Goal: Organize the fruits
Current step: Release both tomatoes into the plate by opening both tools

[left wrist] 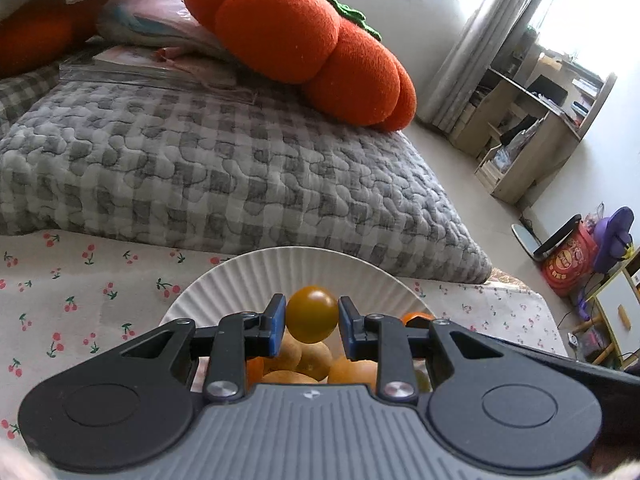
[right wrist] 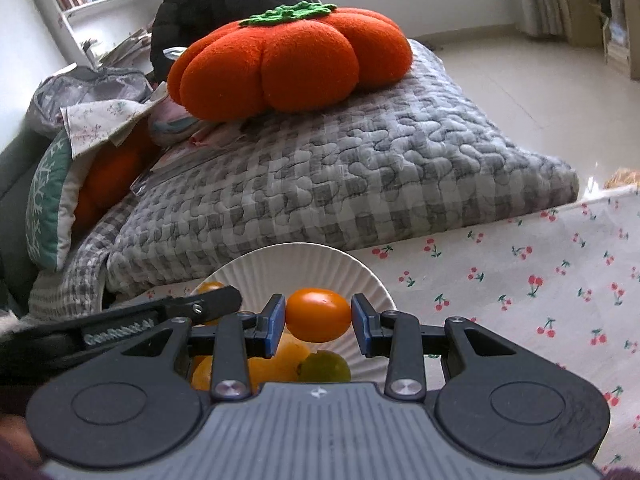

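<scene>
A white ribbed plate on the cherry-print cloth holds several small orange and yellow fruits. My left gripper is shut on a dark yellow round tomato and holds it above the pile in the plate. My right gripper is shut on an orange oval tomato over the same plate. Yellow fruits and a greenish one lie below it. The left gripper's arm shows at the left in the right wrist view.
A grey checked quilted cushion lies right behind the plate, with an orange pumpkin-shaped plush pillow on it. Books and clothes are stacked at the back left. The cherry-print cloth stretches to the right. The floor and shelves are beyond.
</scene>
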Demonstrator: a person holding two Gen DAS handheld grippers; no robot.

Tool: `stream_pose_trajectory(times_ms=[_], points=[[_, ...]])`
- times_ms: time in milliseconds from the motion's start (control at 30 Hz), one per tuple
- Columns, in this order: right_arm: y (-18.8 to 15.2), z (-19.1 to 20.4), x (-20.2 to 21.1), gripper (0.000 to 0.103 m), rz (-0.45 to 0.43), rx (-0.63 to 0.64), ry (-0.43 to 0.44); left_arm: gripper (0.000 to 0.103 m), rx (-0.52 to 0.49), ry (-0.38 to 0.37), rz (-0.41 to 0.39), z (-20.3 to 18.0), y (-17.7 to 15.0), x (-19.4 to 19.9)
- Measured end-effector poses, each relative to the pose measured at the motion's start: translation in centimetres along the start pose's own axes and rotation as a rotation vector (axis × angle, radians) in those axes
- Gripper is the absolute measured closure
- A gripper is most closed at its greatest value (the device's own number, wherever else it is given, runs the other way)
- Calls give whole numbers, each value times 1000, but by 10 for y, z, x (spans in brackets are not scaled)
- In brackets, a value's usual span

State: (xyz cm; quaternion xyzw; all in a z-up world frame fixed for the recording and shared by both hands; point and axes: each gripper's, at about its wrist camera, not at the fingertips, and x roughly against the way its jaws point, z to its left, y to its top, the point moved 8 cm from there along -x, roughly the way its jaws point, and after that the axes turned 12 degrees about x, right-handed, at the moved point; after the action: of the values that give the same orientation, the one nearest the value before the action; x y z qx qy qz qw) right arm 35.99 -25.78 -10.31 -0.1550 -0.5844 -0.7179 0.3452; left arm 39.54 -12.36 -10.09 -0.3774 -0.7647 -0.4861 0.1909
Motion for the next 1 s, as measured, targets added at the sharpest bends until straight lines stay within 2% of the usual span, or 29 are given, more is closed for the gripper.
stream_pose_trajectory(times_ms=[200,467,800,1000], points=[[-4,1,-7,70,16,-38,18,82,-2,4,5,3,-2,-9],[-5,0,-5,69,8,-76,25,77,-1,-29,5,0,-4,-3],[3,9,10,67,-24,-60,14,73,49,-36,-30,14,0,40],[0,20,22,62,-21,-22,2,65,64,-27,-41,19,-11,68]])
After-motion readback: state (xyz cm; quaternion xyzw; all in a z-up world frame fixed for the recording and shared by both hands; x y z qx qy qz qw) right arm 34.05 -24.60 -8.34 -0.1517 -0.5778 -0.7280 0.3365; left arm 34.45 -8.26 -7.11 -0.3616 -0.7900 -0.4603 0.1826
